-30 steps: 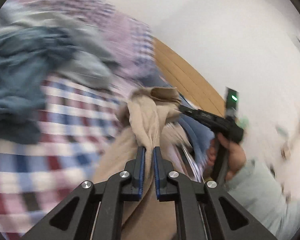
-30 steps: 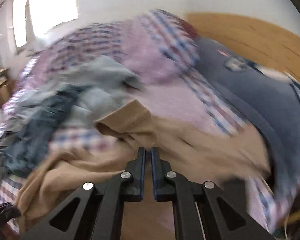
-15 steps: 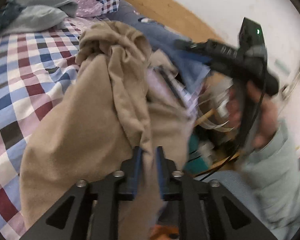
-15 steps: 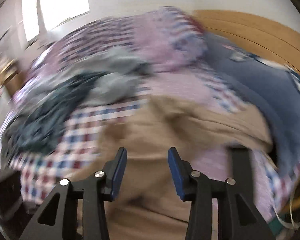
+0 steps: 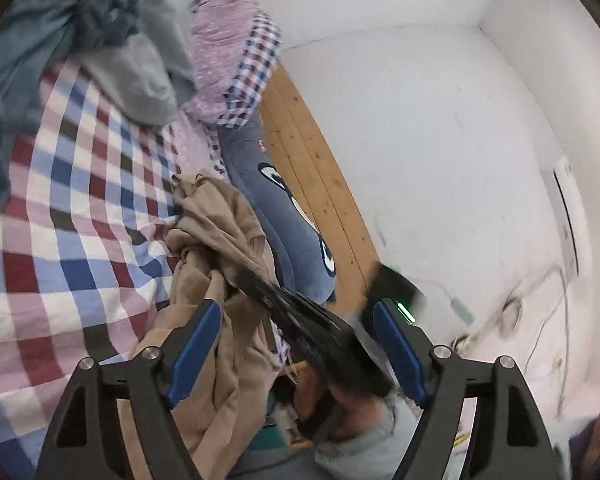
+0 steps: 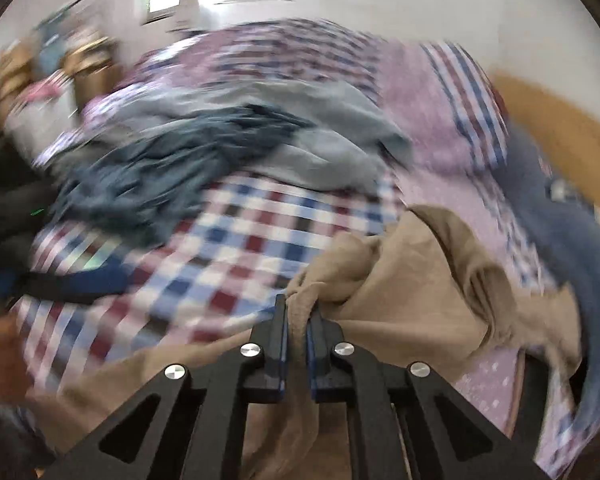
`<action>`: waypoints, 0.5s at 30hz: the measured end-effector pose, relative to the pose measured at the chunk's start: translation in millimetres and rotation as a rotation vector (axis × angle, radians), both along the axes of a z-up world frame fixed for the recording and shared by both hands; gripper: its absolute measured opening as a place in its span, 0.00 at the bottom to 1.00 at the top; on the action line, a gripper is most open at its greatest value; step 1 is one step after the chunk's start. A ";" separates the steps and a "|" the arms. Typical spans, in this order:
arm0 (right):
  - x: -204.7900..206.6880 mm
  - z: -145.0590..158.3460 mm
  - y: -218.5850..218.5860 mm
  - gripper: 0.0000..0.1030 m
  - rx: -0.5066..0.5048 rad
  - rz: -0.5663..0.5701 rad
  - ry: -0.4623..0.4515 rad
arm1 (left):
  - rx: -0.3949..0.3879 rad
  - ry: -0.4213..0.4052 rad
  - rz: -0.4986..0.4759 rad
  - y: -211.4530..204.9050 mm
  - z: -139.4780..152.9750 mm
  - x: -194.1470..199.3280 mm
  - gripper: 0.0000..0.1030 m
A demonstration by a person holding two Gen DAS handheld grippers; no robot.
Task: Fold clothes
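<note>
Right wrist view: the right gripper (image 6: 297, 322) is closing, its pads pinching the tan garment (image 6: 420, 276). Left gripper (image 5: 298, 344) is opening wide, the garment just beside its left finger.

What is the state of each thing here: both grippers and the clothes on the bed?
Left gripper: jaws opening, pads off the cloth.
Right gripper: jaws closing, pinching a fold of the tan garment.
Tan garment: crumpled, unfolded, partly on the bed.
Blue and grey clothes: heaped, unfolded.
Checked bedsheet: spread flat.
Blue plush pillow: lying along the wooden headboard.
</note>
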State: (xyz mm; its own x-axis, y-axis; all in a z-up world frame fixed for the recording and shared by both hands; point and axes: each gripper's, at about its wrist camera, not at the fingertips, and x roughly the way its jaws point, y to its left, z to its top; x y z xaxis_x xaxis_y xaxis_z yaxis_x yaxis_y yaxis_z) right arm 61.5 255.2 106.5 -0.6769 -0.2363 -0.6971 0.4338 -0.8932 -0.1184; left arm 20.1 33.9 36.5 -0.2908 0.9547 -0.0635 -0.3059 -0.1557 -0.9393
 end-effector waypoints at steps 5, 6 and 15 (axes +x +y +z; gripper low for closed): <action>32.8 1.7 8.7 0.06 -0.036 0.016 -0.016 | -0.057 -0.089 -0.044 47.3 -25.2 -15.2 0.79; 37.0 4.6 14.0 0.06 -0.058 0.006 -0.014 | -0.057 -0.103 -0.050 54.7 -28.9 -17.2 0.79; 76.2 28.4 64.0 0.06 -0.208 -0.060 0.074 | 0.082 -0.116 -0.097 97.1 -19.9 -38.6 0.79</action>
State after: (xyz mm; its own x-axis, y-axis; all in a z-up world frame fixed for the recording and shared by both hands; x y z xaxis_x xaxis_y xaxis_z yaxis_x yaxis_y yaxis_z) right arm 137.7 319.2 134.9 -0.7418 -0.3272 -0.5853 0.3760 -0.9257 0.0410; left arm -18.5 131.0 16.5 -0.1921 0.9813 -0.0118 -0.2050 -0.0518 -0.9774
